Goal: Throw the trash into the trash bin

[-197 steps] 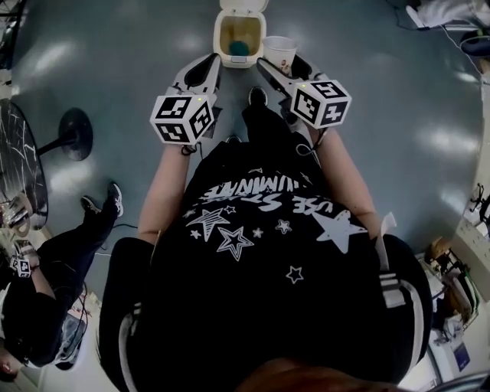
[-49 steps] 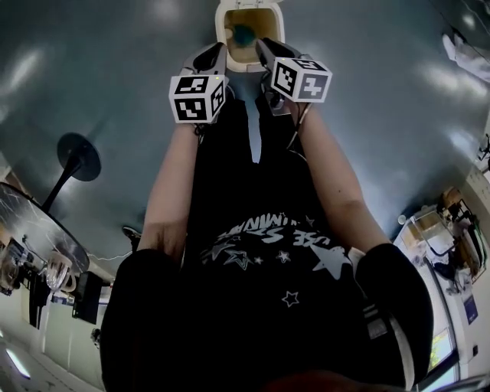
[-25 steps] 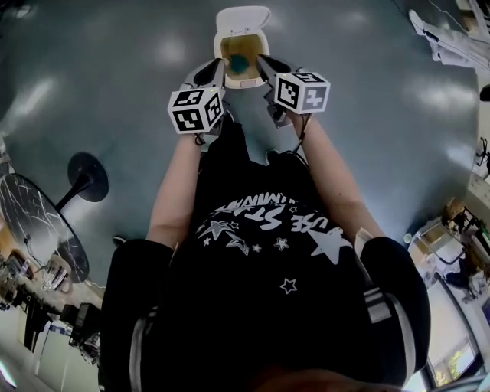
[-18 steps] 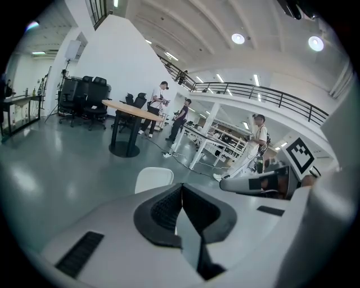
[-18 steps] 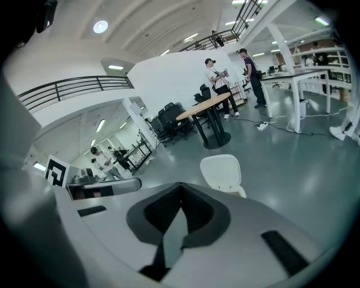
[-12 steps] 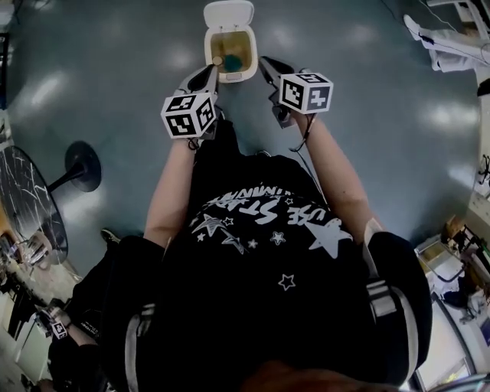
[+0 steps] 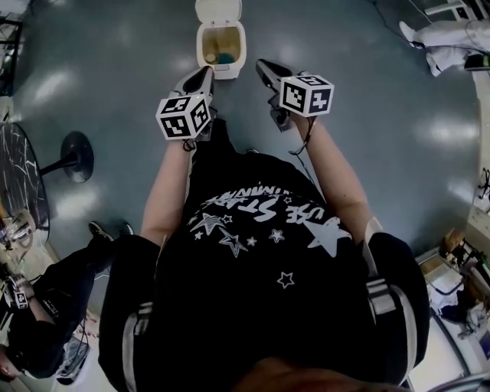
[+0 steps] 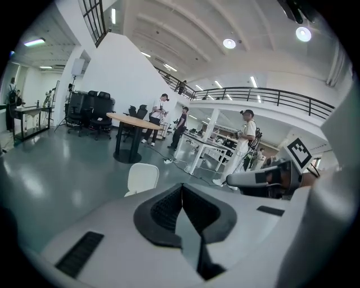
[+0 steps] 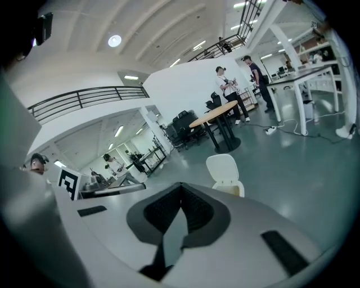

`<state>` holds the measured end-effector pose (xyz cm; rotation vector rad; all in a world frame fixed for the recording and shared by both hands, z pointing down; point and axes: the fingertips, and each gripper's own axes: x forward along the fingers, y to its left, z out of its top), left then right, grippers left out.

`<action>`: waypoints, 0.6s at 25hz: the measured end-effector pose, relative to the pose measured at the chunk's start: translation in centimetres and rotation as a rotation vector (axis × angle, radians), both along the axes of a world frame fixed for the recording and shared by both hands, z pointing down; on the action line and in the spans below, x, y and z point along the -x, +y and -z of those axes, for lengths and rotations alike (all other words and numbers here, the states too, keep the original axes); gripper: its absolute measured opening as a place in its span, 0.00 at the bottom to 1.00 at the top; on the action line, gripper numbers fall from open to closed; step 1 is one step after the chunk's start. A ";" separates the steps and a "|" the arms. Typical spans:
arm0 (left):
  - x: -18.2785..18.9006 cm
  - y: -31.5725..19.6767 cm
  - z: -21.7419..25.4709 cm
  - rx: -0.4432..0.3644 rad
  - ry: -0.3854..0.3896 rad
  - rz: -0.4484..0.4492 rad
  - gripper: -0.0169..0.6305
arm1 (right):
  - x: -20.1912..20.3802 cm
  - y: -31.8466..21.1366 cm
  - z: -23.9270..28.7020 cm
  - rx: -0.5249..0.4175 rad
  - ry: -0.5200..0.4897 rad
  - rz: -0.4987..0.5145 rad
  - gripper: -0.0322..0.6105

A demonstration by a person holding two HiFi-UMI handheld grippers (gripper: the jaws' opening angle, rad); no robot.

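The trash bin (image 7: pixel 220 47) stands on the floor (image 7: pixel 352 92) ahead of you with its lid (image 7: pixel 217 10) tipped back. A blue piece (image 7: pixel 226 57) and a pale round piece (image 7: pixel 210 57) of trash lie inside. Your left tongs (image 7: pixel 205 74) and right tongs (image 7: pixel 262 67) hang short of the rim, each pressed together on nothing. Little looks at stake now, but a careless swing of either arm could clip the light bin and tip it, spilling the trash. The open lid is also easy to forget.
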<state>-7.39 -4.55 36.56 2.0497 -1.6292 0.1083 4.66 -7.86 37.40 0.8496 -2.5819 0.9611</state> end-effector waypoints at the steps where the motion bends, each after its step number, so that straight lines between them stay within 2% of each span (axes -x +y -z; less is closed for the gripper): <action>1: -0.6 0.7 0.2 -0.005 -0.002 0.002 0.04 | -0.4 0.7 0.5 -0.004 -0.012 0.011 0.06; 6: -2.8 3.7 1.2 -0.031 -0.003 0.030 0.04 | -1.7 3.9 0.9 -0.045 -0.008 0.078 0.06; 11: -4.8 6.8 2.6 -0.065 -0.012 0.054 0.04 | -2.7 7.1 3.0 -0.052 -0.084 0.106 0.06; 15: -6.4 9.2 3.9 -0.088 -0.005 0.074 0.04 | -4.1 9.0 4.0 -0.076 -0.101 0.125 0.06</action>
